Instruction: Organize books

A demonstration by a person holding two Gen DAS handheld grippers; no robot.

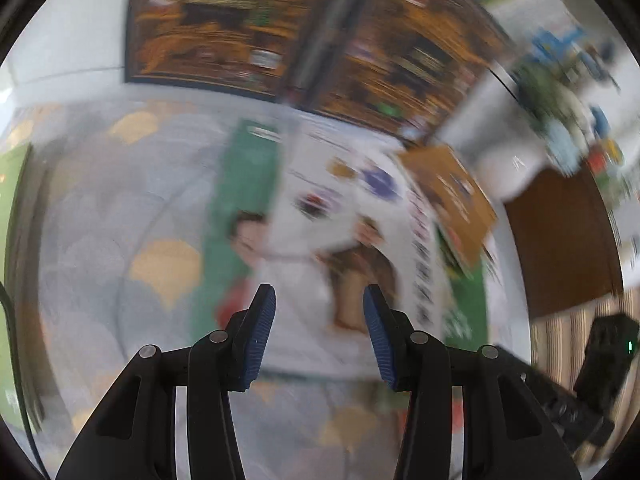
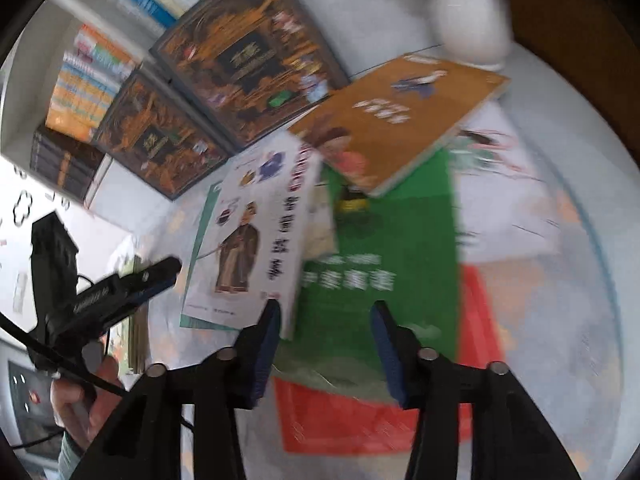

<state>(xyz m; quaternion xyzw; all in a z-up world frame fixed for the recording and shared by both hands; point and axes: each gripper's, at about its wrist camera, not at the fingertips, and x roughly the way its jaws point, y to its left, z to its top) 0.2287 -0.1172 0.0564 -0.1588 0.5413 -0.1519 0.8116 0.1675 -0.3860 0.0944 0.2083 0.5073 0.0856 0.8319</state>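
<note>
Green book [image 2: 384, 248] on surface [image 2: 560, 280] under white book [image 2: 256, 240] and orange book [image 2: 400, 120]; approach step, both tools [image 1: 319, 332] [image 2: 325, 344] part open, empty; next, grip one edge.

Two fisheye views, each looking forward and steeply down along its own tongs onto the desk [image 1: 100, 216]. Left wrist view: left tongs [image 1: 319, 334] at bottom centre, close above the white book [image 1: 320, 208], badly blurred. Right wrist view: right tongs [image 2: 325, 350] at bottom centre, close above the green book [image 2: 384, 248]. Shared by both: the white book [image 2: 256, 236], the orange book [image 1: 456, 200] [image 2: 400, 116], two dark boxed sets [image 1: 224, 20] [image 2: 248, 52] along the top. Left tongs [image 2: 160, 276] also at left in the right view.
</note>
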